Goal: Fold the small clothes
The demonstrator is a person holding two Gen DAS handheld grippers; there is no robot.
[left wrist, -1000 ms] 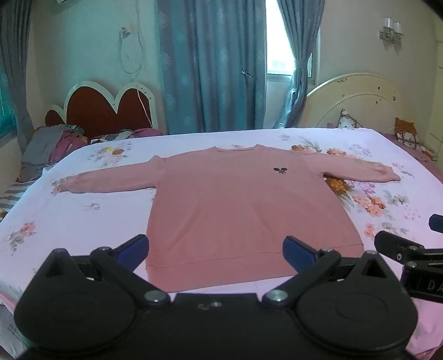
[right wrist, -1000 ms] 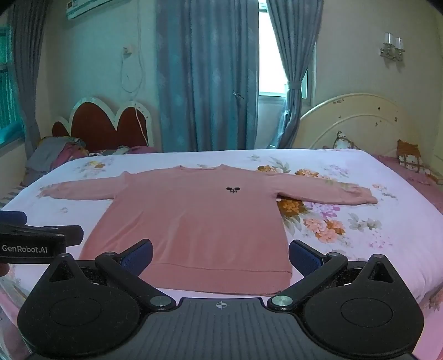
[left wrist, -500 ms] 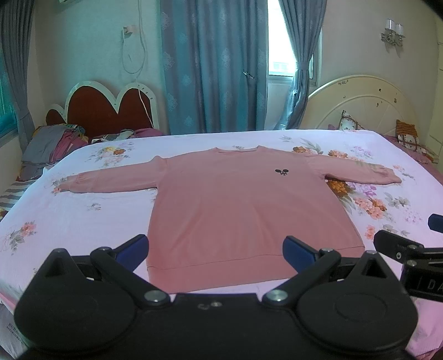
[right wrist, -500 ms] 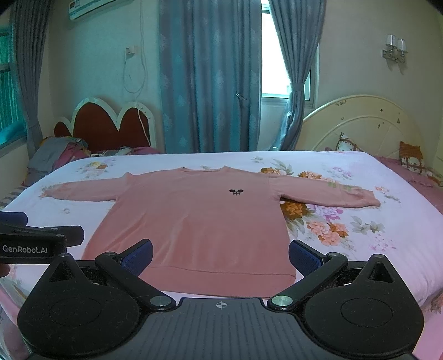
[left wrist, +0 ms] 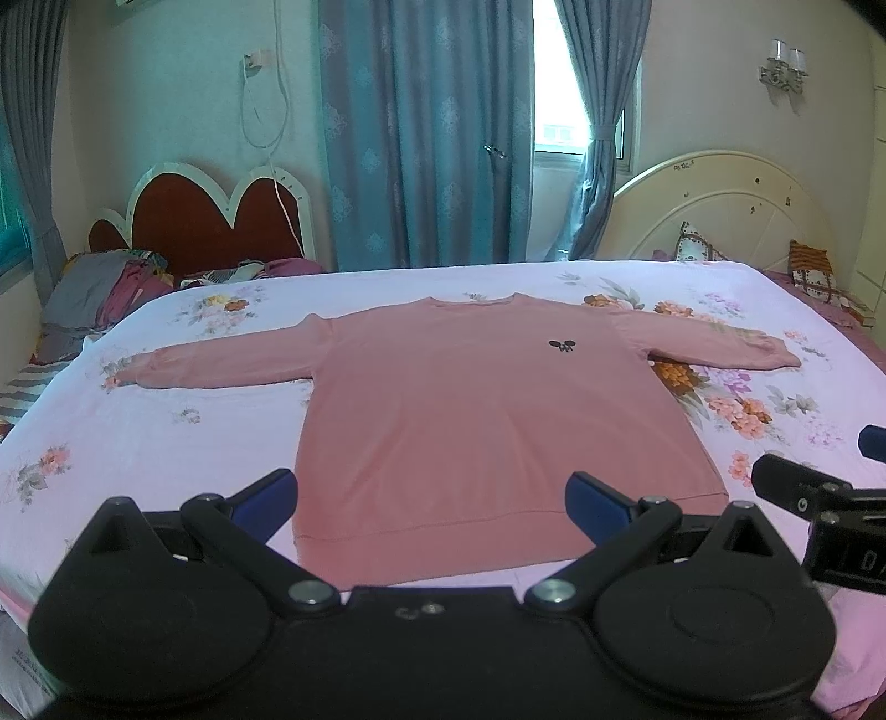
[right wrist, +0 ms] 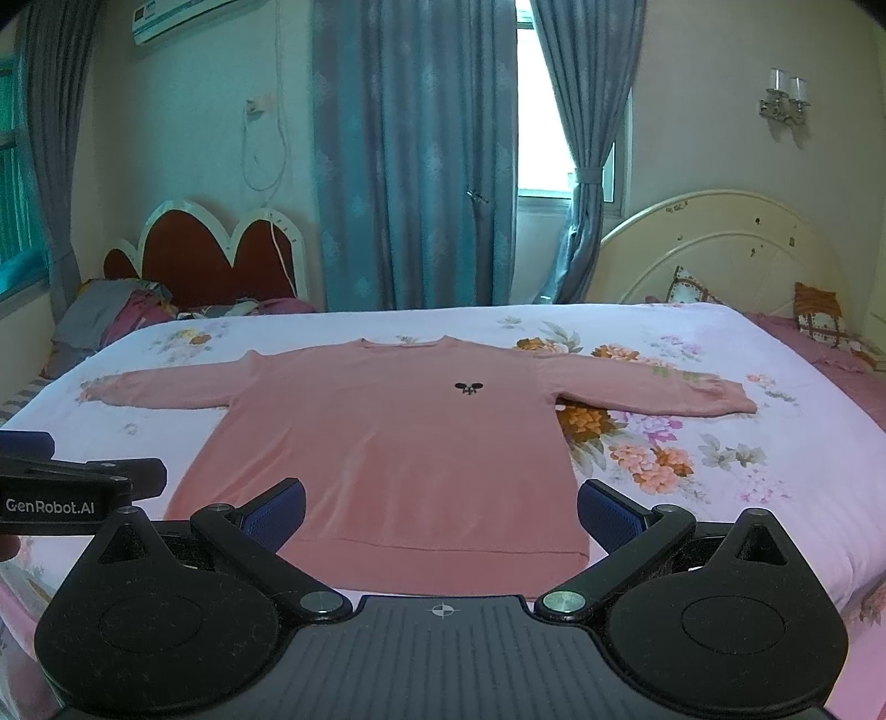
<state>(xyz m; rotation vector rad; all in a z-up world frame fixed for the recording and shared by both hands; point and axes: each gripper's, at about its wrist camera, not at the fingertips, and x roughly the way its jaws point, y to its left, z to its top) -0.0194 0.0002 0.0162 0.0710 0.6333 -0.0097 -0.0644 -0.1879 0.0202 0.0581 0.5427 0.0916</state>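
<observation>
Across the bed [left wrist: 138, 443] I find the pink sweater [left wrist: 487, 421] spread flat, sleeves out, ready for folding, so I hold the left gripper [left wrist: 432, 498] and right gripper [right wrist: 440, 507] at its hem, jaws spread.

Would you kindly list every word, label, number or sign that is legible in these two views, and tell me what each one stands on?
"GenRobot.AI": white letters on the side of the left gripper, seen in the right wrist view.
Cut-off white characters on the right gripper, at the left wrist view's edge: not readable.
Small black emblem on the chest of the pink sweatshirt: a motif, no letters.
Label on the air conditioner: too small to read.
</observation>
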